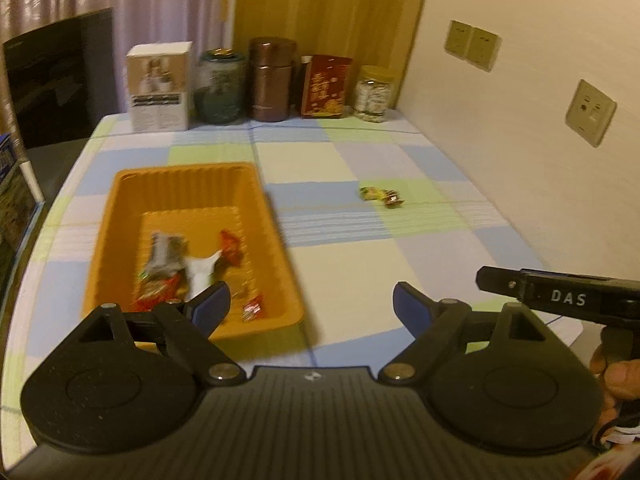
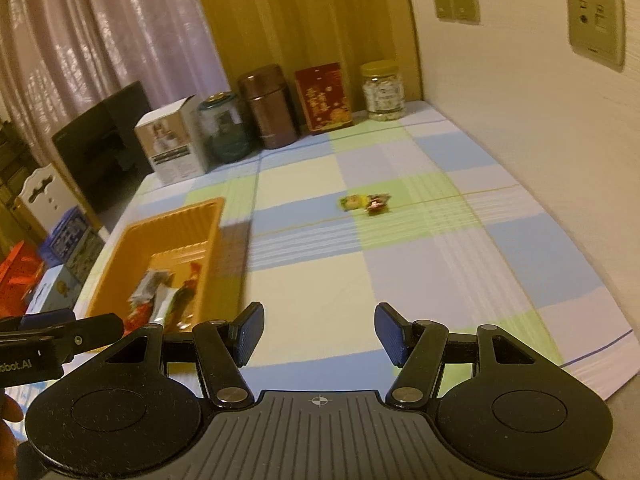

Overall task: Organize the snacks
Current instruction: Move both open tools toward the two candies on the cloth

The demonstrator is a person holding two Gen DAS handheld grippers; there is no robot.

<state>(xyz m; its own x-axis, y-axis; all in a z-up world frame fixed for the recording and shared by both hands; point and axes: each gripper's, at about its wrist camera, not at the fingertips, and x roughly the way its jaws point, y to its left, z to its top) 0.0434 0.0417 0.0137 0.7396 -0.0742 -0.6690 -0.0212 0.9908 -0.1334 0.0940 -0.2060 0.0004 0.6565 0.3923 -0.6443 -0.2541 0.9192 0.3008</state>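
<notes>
An orange tray [image 1: 128, 196] lies on the checked tablecloth at the left, with several wrapped snacks [image 1: 168, 264] inside; it also shows in the right wrist view [image 2: 176, 220]. Two small wrapped candies [image 1: 382, 196] lie together on the cloth right of the tray, also in the right wrist view [image 2: 366, 203]. My left gripper [image 1: 312, 304] is open and empty, its left finger over the tray's near right corner. My right gripper [image 2: 319, 334] is open and empty above bare cloth, short of the candies. Its body [image 1: 560, 298] shows at the right of the left wrist view.
A white box [image 1: 160, 84], a green jar [image 1: 220, 86], a brown canister [image 1: 272, 78], a red box [image 1: 325, 86] and a clear jar [image 1: 374, 94] line the table's back edge. A wall with sockets [image 1: 590, 114] runs along the right. A dark monitor [image 1: 60, 76] stands at the back left.
</notes>
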